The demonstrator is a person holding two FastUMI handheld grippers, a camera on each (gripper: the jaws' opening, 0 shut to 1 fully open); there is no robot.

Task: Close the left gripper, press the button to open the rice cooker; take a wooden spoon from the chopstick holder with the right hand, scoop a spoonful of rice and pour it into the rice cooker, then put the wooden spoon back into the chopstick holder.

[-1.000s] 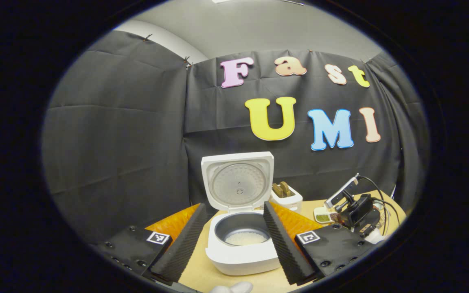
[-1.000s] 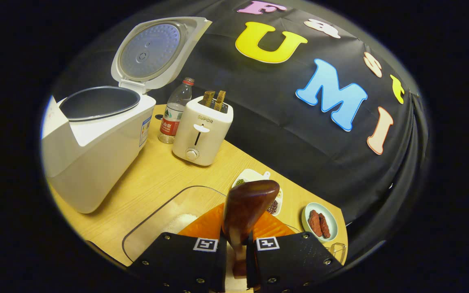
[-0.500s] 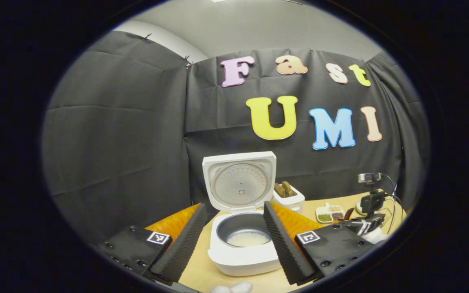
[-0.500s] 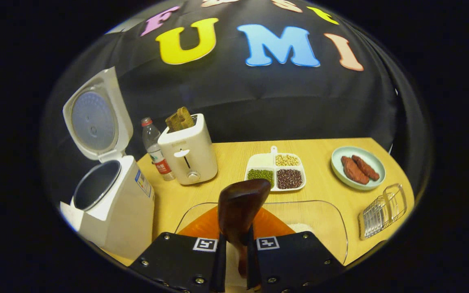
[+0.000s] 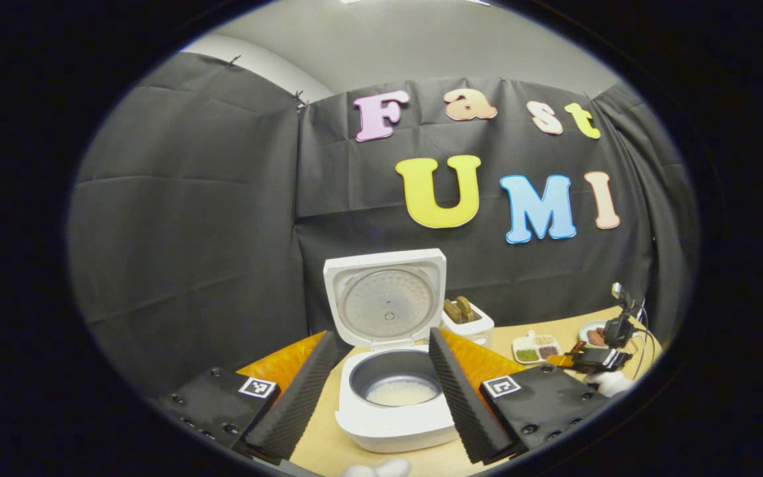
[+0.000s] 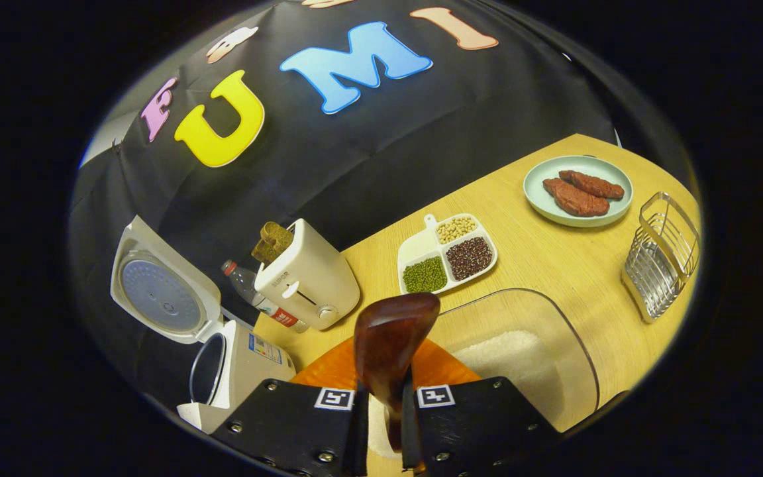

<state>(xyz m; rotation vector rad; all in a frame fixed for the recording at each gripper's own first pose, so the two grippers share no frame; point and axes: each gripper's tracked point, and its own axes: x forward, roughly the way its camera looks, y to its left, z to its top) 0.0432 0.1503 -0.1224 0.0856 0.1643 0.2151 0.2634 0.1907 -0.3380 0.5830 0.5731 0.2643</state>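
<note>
The white rice cooker (image 5: 391, 424) stands with its lid (image 5: 385, 298) up and white rice (image 5: 398, 393) in the pot. My left gripper (image 5: 381, 392) hovers open in front of it, one finger on each side of the pot. My right gripper (image 6: 385, 424) is shut on the handle of the dark wooden spoon (image 6: 391, 338), whose bowl points forward with no rice showing on it. It hovers over the clear rice container (image 6: 540, 344), with the cooker (image 6: 242, 364) at lower left. The wire chopstick holder (image 6: 663, 255) stands at the far right. The right gripper (image 5: 597, 359) is also far right in the left gripper view.
A white toaster (image 6: 308, 285) holding toast and a water bottle (image 6: 252, 298) stand beside the cooker. A divided dish of beans (image 6: 448, 255) and a pale plate with sausages (image 6: 578, 189) lie on the wooden table (image 6: 554, 258), near its back edge.
My right gripper has swung away from the cooker to the right with the spoon still held; the chopstick holder has come closer. My left gripper has barely moved.
</note>
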